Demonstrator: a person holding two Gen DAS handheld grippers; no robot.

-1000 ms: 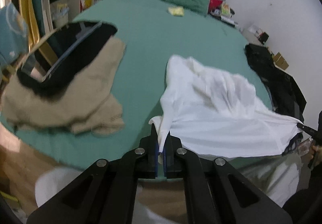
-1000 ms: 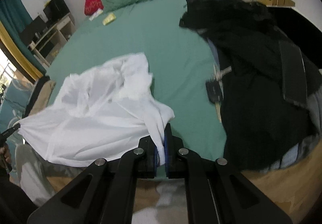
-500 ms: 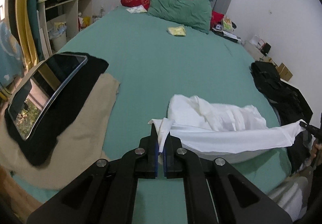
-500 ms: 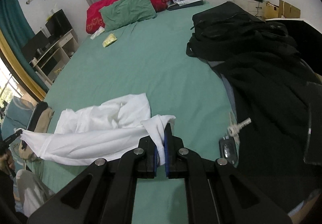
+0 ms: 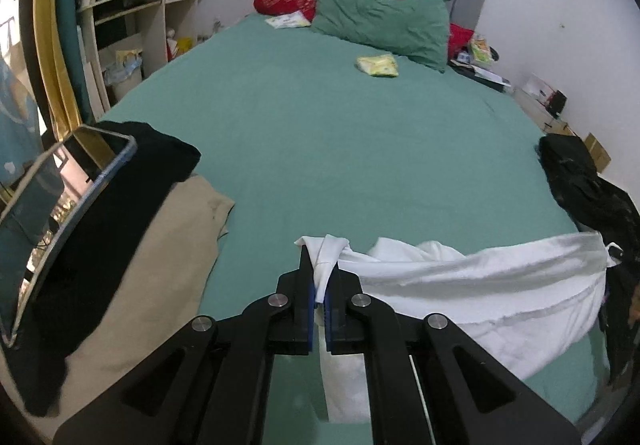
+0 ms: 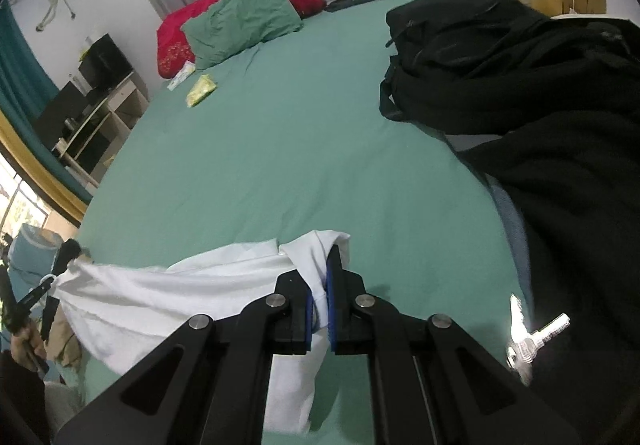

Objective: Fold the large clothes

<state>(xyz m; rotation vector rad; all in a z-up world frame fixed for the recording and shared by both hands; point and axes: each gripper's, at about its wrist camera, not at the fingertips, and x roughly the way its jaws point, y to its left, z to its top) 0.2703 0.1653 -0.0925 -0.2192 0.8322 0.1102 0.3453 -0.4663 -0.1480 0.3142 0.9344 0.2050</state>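
A large white garment (image 5: 472, 285) hangs stretched between both grippers over the near end of a bed with a green sheet (image 5: 344, 133). My left gripper (image 5: 319, 277) is shut on one white corner, which sticks up between the blue pads. The cloth runs right to the other gripper at the frame's edge. In the right wrist view my right gripper (image 6: 320, 281) is shut on the opposite corner of the white garment (image 6: 160, 297). The cloth sags leftward to the far black gripper held by a hand (image 6: 24, 341). Its lower part droops under both grippers.
A beige garment (image 5: 152, 265) with black cloth and a tablet (image 5: 52, 213) on it lies at the bed's left. Black clothes and a bag (image 6: 520, 85) cover the right side, with keys (image 6: 528, 341) beside them. Green and red pillows (image 5: 380, 21) and a yellow packet (image 5: 378, 65) lie near the headboard.
Both grippers have carried the white garment forward over the bed and slightly down. The cloth, earlier spread flat, now hangs taut as a band between them.
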